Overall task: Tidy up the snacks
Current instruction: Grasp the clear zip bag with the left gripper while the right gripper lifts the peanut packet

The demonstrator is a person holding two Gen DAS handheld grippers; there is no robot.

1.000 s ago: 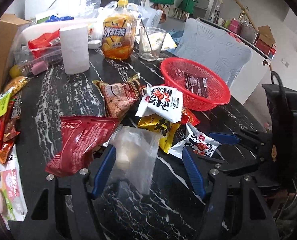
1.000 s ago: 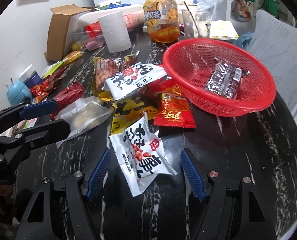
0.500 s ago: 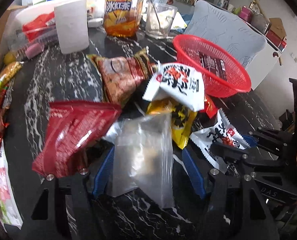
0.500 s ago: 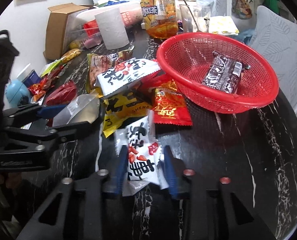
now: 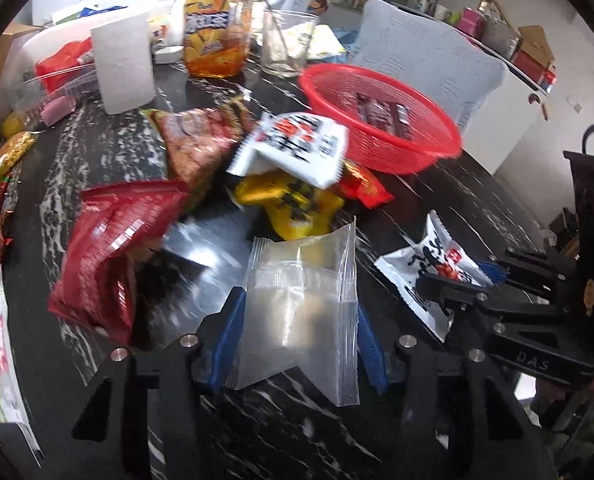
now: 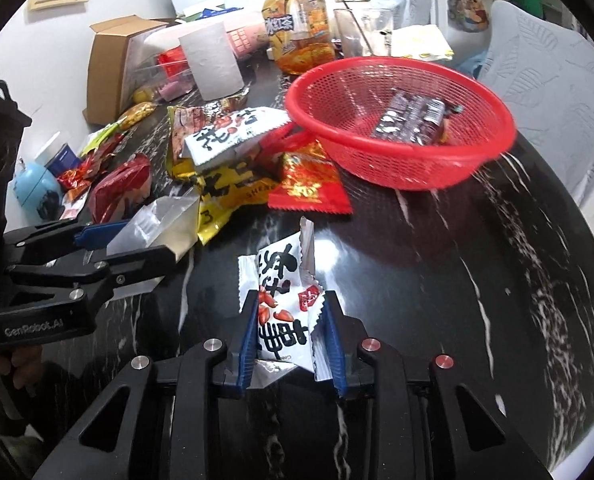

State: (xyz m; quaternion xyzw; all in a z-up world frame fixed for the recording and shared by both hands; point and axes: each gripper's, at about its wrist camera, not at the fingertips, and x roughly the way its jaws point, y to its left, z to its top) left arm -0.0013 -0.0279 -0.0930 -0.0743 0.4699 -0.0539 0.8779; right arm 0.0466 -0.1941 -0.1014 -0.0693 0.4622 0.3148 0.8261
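Blue-padded, both claws tilt steeply down at the dark marble table (image 6: 477, 280). The left gripper (image 5: 297, 320) is closing, its pads pressing a clear plastic bag (image 5: 301, 304). The right gripper (image 6: 291, 332) is clamped narrow on a white peanut packet (image 6: 283, 300). Beyond the snack pile (image 6: 233, 164) sits a red basket (image 6: 401, 160) holding one dark packet (image 6: 413, 120). Bare tabletop lies right of the right claw, out to the table's curved edge.

clear bag (image 5: 301, 304) gripped, peanut packet (image 6: 285, 312) too (both lifted)
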